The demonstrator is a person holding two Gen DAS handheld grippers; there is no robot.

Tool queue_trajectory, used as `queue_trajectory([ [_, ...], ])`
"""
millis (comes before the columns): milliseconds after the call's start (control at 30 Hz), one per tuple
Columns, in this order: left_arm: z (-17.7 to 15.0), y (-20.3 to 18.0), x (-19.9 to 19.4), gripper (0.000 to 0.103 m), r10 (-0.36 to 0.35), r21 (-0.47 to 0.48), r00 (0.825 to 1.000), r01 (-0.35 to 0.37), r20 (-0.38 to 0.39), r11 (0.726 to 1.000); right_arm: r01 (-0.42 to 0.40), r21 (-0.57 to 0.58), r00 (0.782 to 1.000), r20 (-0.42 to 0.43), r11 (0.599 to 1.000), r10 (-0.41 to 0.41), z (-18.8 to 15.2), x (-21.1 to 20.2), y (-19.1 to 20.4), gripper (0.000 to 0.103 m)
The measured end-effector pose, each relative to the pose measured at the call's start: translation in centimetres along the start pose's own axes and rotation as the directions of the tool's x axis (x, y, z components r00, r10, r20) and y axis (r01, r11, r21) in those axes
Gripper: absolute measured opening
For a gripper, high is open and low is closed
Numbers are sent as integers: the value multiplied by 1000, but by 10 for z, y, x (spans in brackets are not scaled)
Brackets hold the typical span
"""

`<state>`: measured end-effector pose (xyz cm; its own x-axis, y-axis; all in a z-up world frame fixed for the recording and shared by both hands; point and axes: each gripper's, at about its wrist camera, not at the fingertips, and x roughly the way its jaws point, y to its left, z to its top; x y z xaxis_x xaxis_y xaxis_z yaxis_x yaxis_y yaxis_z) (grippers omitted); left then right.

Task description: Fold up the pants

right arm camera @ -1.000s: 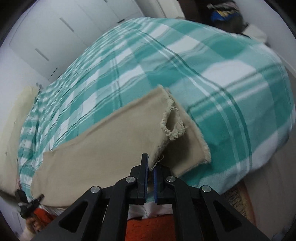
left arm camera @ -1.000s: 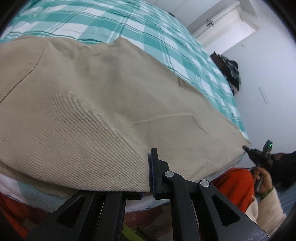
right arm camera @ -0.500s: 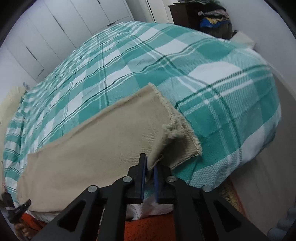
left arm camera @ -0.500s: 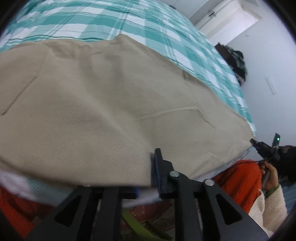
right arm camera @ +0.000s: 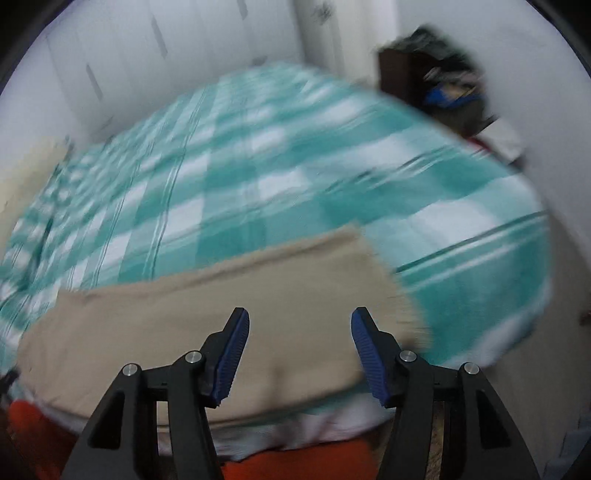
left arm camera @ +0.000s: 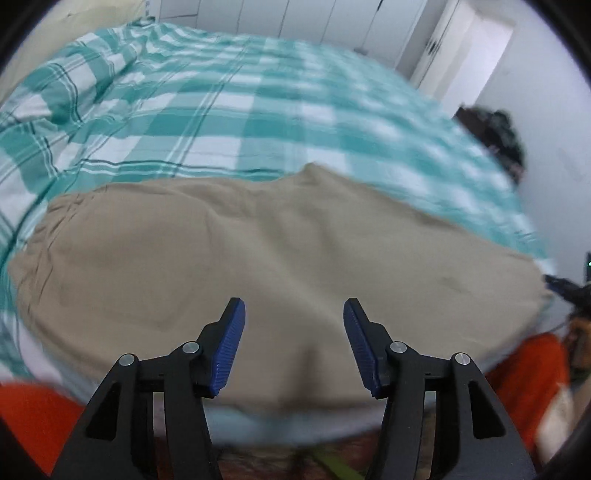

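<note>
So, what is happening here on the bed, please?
A person is folding beige cotton pants on a bed with a teal and white checked blanket, using one handheld claw in each hand. The pants lie flat along the near edge of the bed. The left claw is open above the wide waist part, and the right claw is open near the frayed leg ends. Neither grips the fabric. Both views are blurred.

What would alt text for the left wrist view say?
An open black gripper with blue pads hovers over flat beige cotton pants lying on a bed covered by a teal-and-white plaid blanket. White wardrobe doors stand behind; the picture is motion-blurred.
</note>
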<state>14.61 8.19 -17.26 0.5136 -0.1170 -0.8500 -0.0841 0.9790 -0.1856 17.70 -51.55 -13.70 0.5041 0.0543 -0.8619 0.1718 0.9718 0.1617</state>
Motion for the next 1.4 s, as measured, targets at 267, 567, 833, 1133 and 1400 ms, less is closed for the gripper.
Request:
queue_trajectory([
  [267,-16,58,33,14,2,-156,995,-17,-96,988,-36,32,983,-179,999,41,-5,54,-16,58],
  [567,-4,-7,-6,60,52,12,999,-52,6,999,-89,132,985,-139,987,107,-8,49,-25,58],
  [833,36,-146,17,70,-127,306,987,152,-99,940,-76,103,985,-146,992,90,-6,51,-22,58],
  [1133,67,-280,79,70,-158,420,975,212,-159,883,-3,17,986,-164,1000,5,-7,54,-7,58],
  [1400,-30,-321,83,70,-81,654,981,177,-174,735,-13,6,988,-152,1000,14,-8,52,-9,58],
])
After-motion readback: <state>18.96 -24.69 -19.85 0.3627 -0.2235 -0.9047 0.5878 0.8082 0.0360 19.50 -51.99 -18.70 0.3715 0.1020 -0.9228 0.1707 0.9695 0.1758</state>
